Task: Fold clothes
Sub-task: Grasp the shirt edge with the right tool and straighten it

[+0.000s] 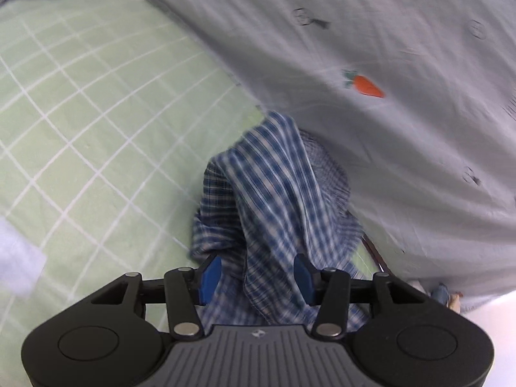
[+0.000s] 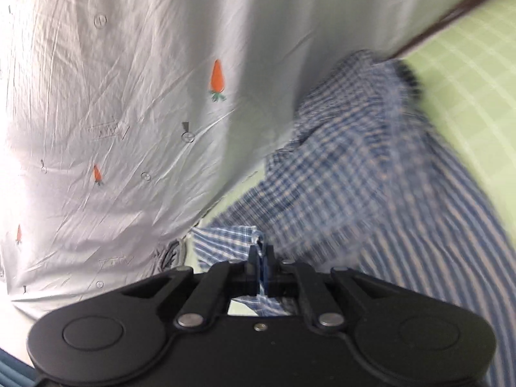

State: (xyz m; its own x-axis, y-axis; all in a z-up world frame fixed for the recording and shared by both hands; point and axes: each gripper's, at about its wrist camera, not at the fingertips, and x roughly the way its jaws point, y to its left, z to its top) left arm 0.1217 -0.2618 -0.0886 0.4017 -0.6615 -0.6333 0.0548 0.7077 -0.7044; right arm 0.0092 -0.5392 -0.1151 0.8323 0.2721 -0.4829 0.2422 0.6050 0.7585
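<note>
Left tool [image 1: 258, 274]: black linkage, blue pads [image 1: 211, 274] spread wide apart, gripping nothing; the blue-and-white checked cotton garment [image 1: 274, 193] hangs bunched between and ahead of the pads, draped down over the tool's front; whether cloth touches either pad, cannot tell; image blurred.

Right tool [image 2: 262, 258]: black fingers drawn together, clamped on a hem edge of the checked garment [image 2: 338, 167]; a small flap of cloth sticks out just left of the fingers; the rest of the garment sweeps up and to the right in a blurred fold, its lower part showing as stripes.

Under the garment: a pale green bed sheet with a white grid pattern [image 1: 96, 113], filling the left of the left-wrist view and showing at the upper right edge of the right-wrist view [image 2: 467, 80].

Beside it: a light grey wrinkled duvet printed with orange carrots [image 1: 387, 48] and small line drawings; its edge runs diagonally across the green sheet, meeting the garment's far end; in the right-wrist view the duvet [image 2: 113, 96] fills the left side.

A dark brown strip [image 2: 451, 16], perhaps the bed frame, runs along the upper right corner.
</note>
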